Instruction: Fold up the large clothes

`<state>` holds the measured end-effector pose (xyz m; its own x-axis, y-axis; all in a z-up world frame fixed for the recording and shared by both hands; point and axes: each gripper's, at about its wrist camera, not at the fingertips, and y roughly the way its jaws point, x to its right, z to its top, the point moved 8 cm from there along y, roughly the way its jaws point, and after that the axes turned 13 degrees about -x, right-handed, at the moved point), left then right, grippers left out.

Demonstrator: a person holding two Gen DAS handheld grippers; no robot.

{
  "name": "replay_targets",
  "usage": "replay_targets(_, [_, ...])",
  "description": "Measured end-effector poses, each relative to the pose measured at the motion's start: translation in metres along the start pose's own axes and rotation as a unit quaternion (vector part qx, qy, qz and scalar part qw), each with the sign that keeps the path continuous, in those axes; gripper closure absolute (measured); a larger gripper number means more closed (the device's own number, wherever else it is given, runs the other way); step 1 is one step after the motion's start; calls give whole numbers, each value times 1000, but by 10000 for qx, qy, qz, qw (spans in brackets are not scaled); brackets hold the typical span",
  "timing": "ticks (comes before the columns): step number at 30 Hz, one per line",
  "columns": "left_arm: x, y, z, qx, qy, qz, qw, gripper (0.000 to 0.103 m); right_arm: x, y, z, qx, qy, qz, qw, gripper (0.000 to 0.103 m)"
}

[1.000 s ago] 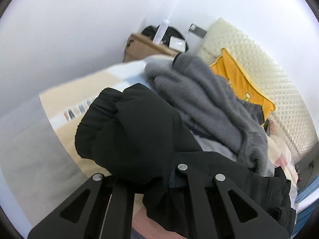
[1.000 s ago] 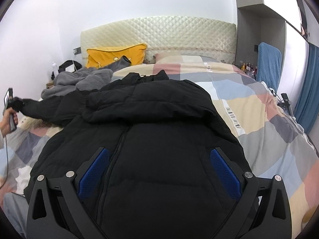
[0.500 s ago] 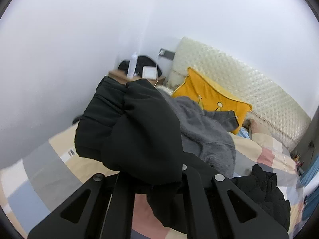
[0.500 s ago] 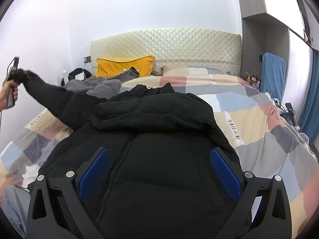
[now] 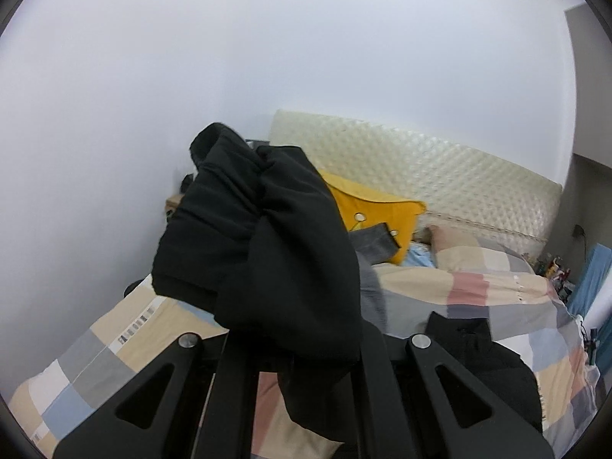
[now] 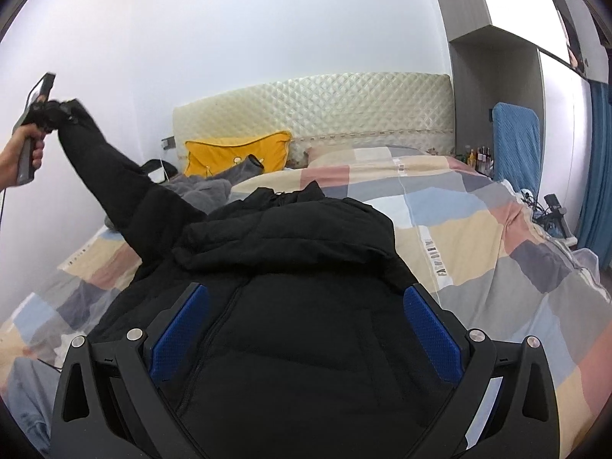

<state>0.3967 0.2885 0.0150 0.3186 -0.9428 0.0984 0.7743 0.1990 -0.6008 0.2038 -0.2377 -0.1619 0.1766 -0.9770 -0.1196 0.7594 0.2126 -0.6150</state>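
So nearest to the right wrist camera you've got the right gripper (image 6: 302,329), jaws spread wide, blue pads (image 6: 179,329) standing either side of the black puffer jacket (image 6: 298,325) without pinching anything. It just hangs over the lower front of the jacket, zipper running away from it toward the hood. The jacket lies front up on the checked duvet (image 6: 497,252), hem toward the camera, hood bunched at the far end, so the body's long axis points straight at the headboard (image 6: 313,107).

The bit that matters: the sleeve (image 6: 111,176). It leaves the shoulder on the left side of the body and stretches up and out to the left, off the bed, taut-ish, up to the left gripper (image 6: 46,111) held in a hand (image 6: 23,153). That one is clamped on the sleeve's cuff; in the left wrist view the cuff end (image 5: 260,252) is bunched up right over the closed fingers and flops forward, hiding the tips.

So the sleeve points away from the body, and I reckon the fold needs it swung back the other way, rightward across the chest toward the zipper line. Left hand is obviously the one to do it, it's already got the cuff. Right one is closer to the torso, so it looks better placed to pin the body down.

Farther back: a gray garment (image 6: 202,187) heaped beside the shoulder, then a yellow pillow (image 6: 233,153) against the headboard.
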Motion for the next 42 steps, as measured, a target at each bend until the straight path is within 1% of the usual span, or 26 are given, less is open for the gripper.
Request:
replay_targets(3, [32,-11,0,9,107,50,9999,97,2,-5,-1,67,-40,20,10000,1])
replay_targets(5, [60,-20,-1,42,389,215,9990,97,5,-8,-2,139,-20,61,9999,1])
replay_targets(7, [87,-27,-3,88,665,251,9974,97,8,-7,-4,122,-13,82,9999,1])
replay_targets(11, [133,-35,-11,132,965,41,9952,97,13,-9,-3,165,-2,152,9997,1])
replay_targets(14, [170,-38,-20,156,1166,-247,9928,97,17,-16,1,318,-2,163,9994,1])
replay_targets(18, [210,-36,-33,104,1221,-544,9910,97,25,-17,4,349,15,132,9993,1])
replay_targets(20, [232,-32,-44,-7,1283,-714,9892,97,29,-21,6,423,43,102,9990,1])
replay_targets(22, [257,-28,-57,-60,1511,-809,9852,97,34,-25,9,502,23,17,9987,1])
replay_targets(24, [283,-23,-71,-107,1785,-862,9801,96,39,-30,10,613,56,-111,9980,1])
replay_targets(25, [297,-20,-79,-177,1911,-969,9766,96,43,-32,10,639,106,-134,9978,1])
replay_targets(27, [324,-13,-95,-288,2042,-1193,9712,96,49,-33,10,659,199,-115,9976,1])
replay_targets(29, [341,-11,-110,-396,2106,-1364,9672,96,54,-33,9,689,256,-134,9972,1])
replay_targets(33, [382,0,-145,-547,2418,-1494,9572,96,59,-34,8,713,350,-80,9968,1])
replay_targets(37, [402,15,-170,-744,2420,-1646,9533,96,65,-33,7,704,419,-80,9966,1])
replay_targets(39, [409,22,-182,-850,2372,-1706,9526,96,65,-33,7,752,330,-205,9964,1])
replay_targets(42, [427,38,-203,-922,2479,-1762,9482,96,63,-31,9,777,200,-324,9963,1])
